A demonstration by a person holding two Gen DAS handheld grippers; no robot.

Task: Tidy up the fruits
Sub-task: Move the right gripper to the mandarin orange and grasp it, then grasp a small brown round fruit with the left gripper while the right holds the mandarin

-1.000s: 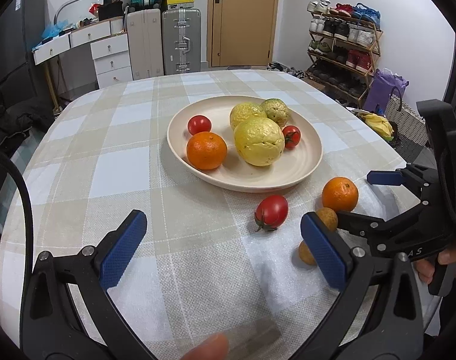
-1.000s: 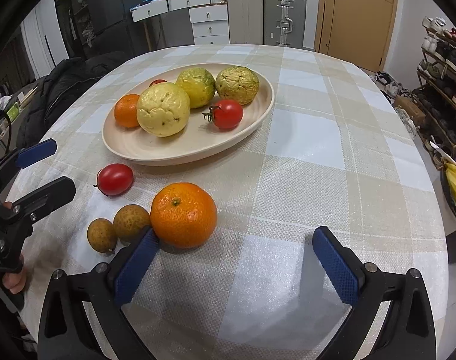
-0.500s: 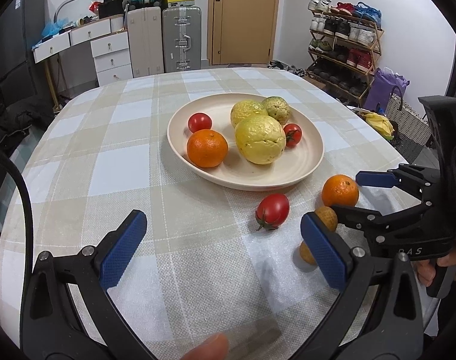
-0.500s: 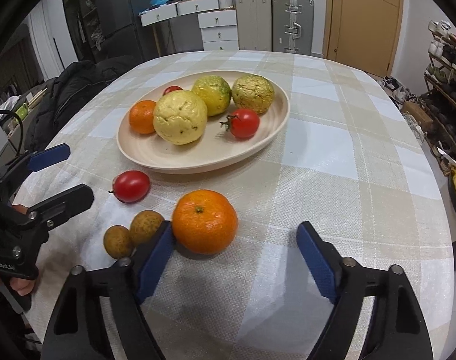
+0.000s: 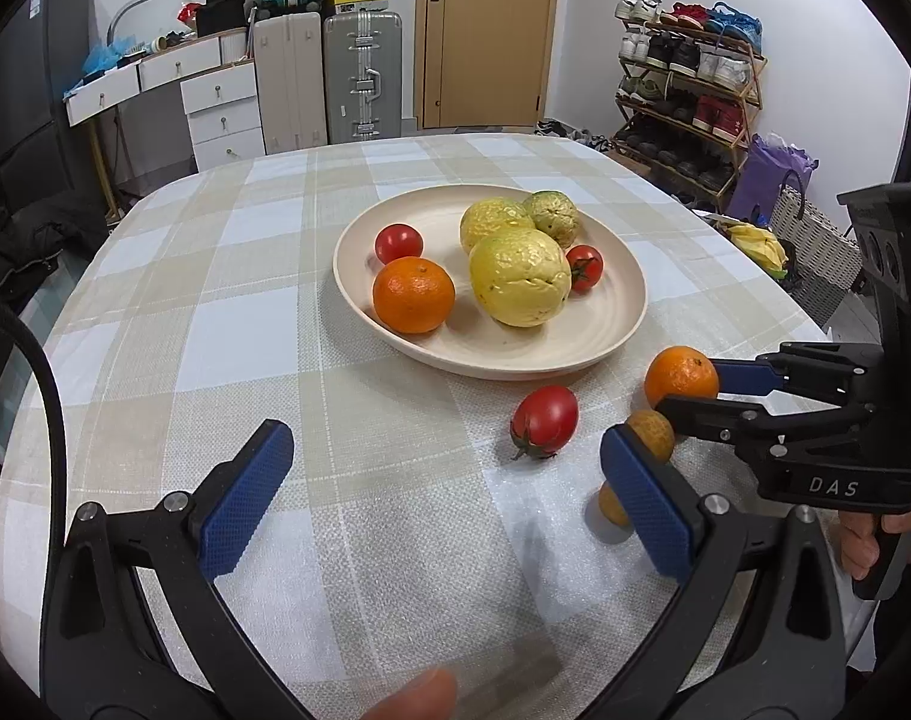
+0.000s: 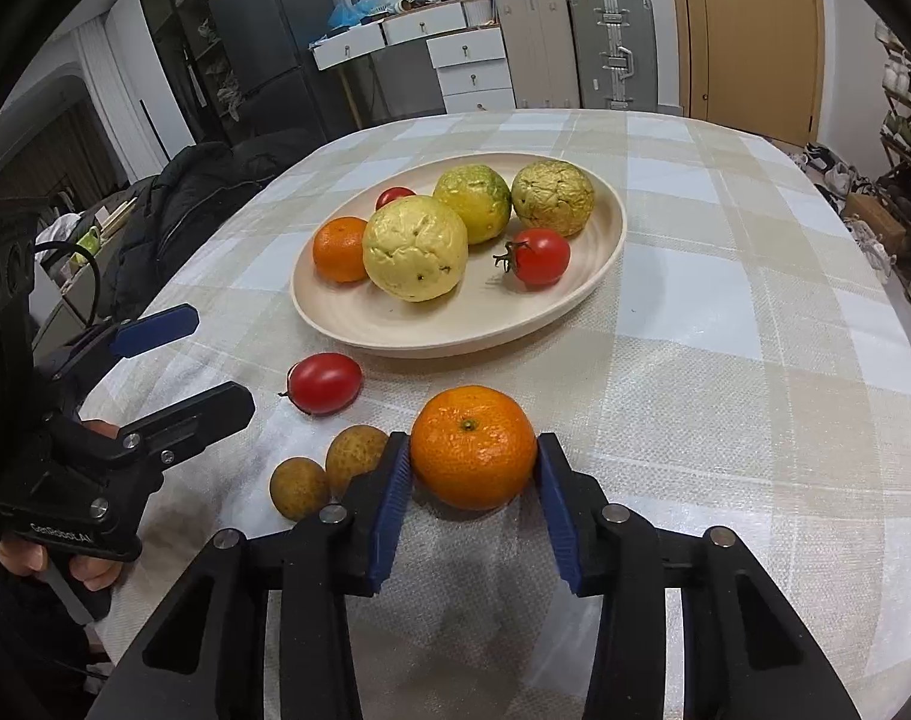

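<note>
A loose orange (image 6: 472,447) lies on the checked cloth in front of the cream plate (image 6: 455,339). My right gripper (image 6: 472,468) is closing around it, and both blue pads touch its sides. Left of it lie two small brown fruits (image 6: 299,487) and a red tomato (image 6: 325,383). The plate holds another orange (image 6: 340,247), two tomatoes and three bumpy yellow-green fruits. My left gripper (image 5: 449,498) hovers open over bare cloth with nothing between its fingers. In the left wrist view, the right finger hides part of one brown fruit (image 5: 611,504).
The table's rounded edge runs close on the right, with a woven basket (image 5: 815,252) and a shoe rack (image 5: 689,90) beyond it. Suitcases (image 5: 359,72) and white drawers stand behind the table. A dark jacket (image 6: 203,198) lies at the table's left side.
The right jaws have come together from wide open onto the loose orange, and that gripper has tipped slightly. The left gripper and the other fruit have not moved.
</note>
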